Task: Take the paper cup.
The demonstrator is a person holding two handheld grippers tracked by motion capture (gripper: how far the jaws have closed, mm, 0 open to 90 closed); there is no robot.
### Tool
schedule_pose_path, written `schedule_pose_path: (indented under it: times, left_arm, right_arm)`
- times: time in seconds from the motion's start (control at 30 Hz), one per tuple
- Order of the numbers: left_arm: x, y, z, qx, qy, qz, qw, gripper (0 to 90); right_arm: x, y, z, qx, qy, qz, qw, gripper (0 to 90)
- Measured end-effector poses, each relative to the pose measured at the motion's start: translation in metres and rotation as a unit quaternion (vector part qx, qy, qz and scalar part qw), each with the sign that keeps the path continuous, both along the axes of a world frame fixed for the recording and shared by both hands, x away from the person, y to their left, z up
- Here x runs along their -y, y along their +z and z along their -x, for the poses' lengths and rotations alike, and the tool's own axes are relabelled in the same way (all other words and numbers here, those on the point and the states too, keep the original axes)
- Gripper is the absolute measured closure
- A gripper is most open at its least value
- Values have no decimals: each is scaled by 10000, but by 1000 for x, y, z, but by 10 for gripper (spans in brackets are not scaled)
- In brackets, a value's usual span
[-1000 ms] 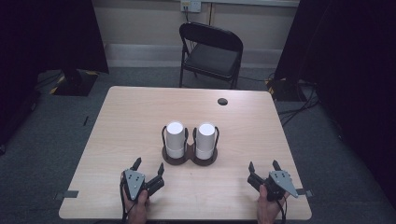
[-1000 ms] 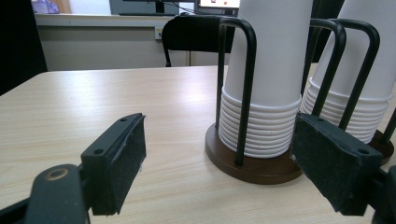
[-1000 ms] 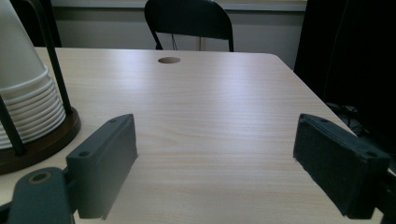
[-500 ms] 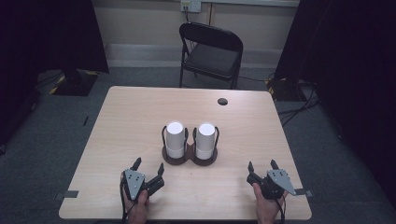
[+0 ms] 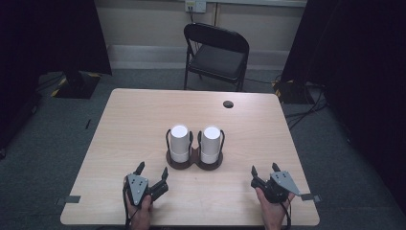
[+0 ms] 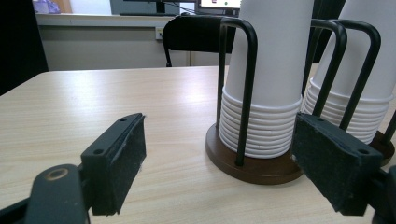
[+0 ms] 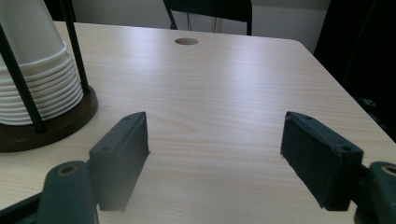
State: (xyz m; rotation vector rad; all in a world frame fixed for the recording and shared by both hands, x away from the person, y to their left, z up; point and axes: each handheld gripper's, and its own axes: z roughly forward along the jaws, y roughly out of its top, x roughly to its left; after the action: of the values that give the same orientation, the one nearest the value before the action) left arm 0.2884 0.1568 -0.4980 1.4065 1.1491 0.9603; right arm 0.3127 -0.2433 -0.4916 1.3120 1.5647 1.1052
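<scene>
Cups (image 5: 179,142) wait in two stacks in the holder (image 5: 194,162) mid-counter (image 5: 124,124); nothing is gripped yet. Your left gripper (image 5: 152,170) gapes empty, your right gripper (image 5: 264,169), also empty, has just been closing. Next, reach forward to a stack.

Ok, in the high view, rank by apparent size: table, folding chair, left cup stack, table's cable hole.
1. Table, largest.
2. Folding chair, though it stands farther from the camera.
3. Left cup stack.
4. Cable hole, smallest.
</scene>
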Motion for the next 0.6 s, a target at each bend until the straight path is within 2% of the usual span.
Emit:
schedule_pose_path:
  times: [0.3,0.6]
  left_arm:
    - [0,0,0,15,11,-1,10000,179]
    - [0,0,0,15,4,2,10000,179]
  right_arm:
    - [-2,3,-1,-131,328,-163,9992,241]
    - [-8,10,-1,0,539,-276,9982,256]
